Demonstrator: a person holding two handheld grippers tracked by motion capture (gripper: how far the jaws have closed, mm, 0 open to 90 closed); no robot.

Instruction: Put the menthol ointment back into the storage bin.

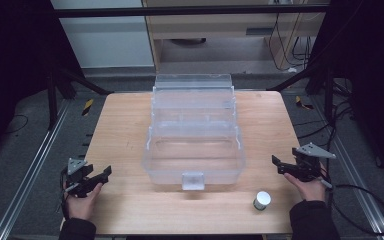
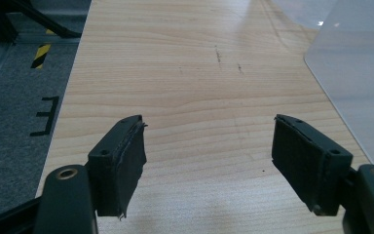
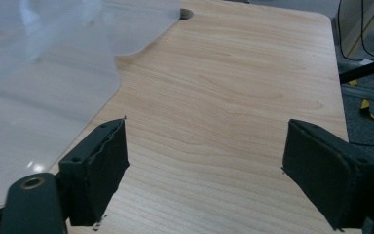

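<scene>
High view: clear box (image 1: 194,150) at table (image 1: 125,130) centre, lid open; white-capped jar (image 1: 262,200) at 5 o'clock of it, near right gripper (image 1: 286,166); left gripper (image 1: 96,180) at 8 o'clock; no label readable. Left gripper view: jaws wide, holding nothing, box wall (image 2: 355,73) at 2 o'clock. Right gripper view: jaws wide, empty, box (image 3: 44,83) at 10 o'clock.

Dim surroundings, soft overhead light

Wooden table (image 1: 125,125), grey carpet floor (image 1: 20,155) — metal rail (image 1: 32,167), yellow-black tape (image 1: 87,106), cables behind (image 1: 284,47)
</scene>
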